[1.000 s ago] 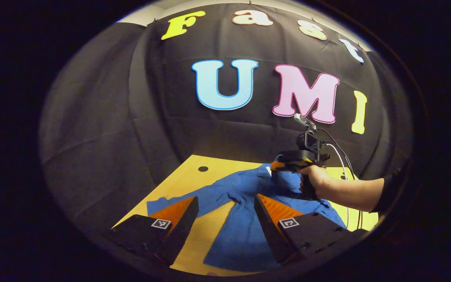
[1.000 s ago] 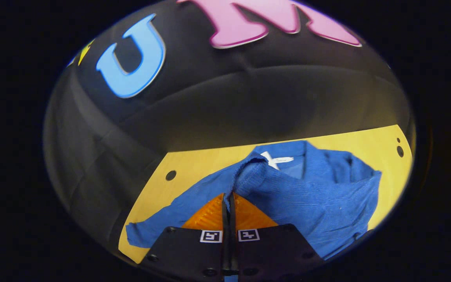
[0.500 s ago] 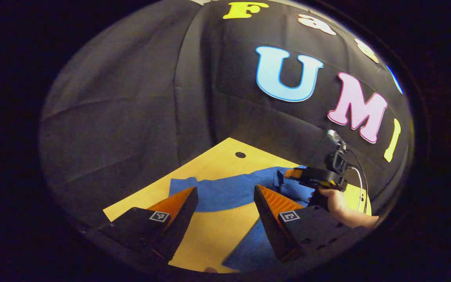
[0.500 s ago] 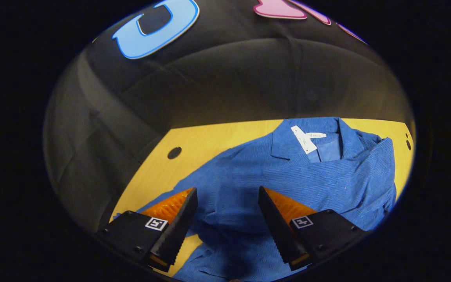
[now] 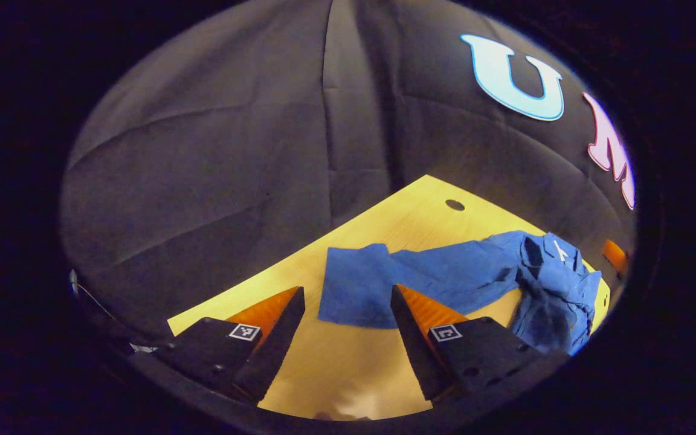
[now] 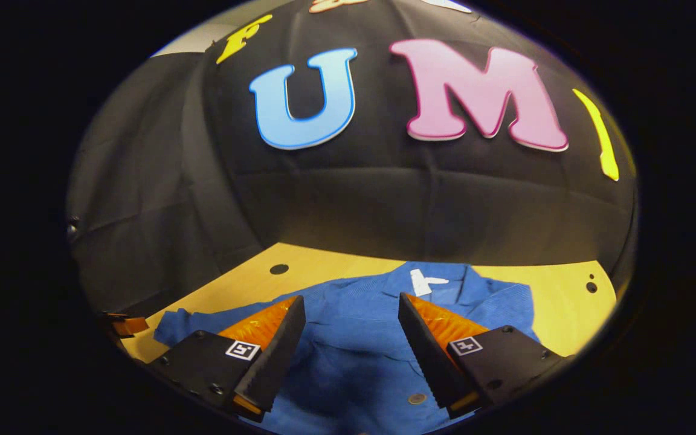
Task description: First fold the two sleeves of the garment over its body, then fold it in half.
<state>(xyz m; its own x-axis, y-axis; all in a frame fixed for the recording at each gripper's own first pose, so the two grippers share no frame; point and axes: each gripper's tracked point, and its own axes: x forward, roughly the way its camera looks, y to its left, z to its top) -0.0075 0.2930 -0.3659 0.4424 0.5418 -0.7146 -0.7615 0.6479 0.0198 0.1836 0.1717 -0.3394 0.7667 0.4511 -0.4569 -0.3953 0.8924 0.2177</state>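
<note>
A blue shirt (image 6: 360,338) lies collar-away on the yellow table (image 6: 565,302), with a white label (image 6: 423,281) at its neck. In the right gripper view my right gripper (image 6: 351,347) hovers open over the shirt's body, nothing between its fingers. One long sleeve (image 6: 185,320) stretches out flat to the left. In the left gripper view that sleeve (image 5: 444,275) runs across the table (image 5: 336,368) to its cuff (image 5: 354,290). My left gripper (image 5: 348,329) is open just short of the cuff. The bunched shirt body (image 5: 556,290) lies to the right.
The table has round holes (image 5: 455,205) (image 6: 278,269) (image 6: 589,287) near its far edge. Black cloth walls close in right behind the table. Part of the left gripper (image 6: 124,325) shows at the table's left edge in the right gripper view.
My right gripper let go of the fold of shirt it held, opened and drew back above the shirt. My left gripper swung left, from the shirt's body to the outstretched sleeve's cuff.
</note>
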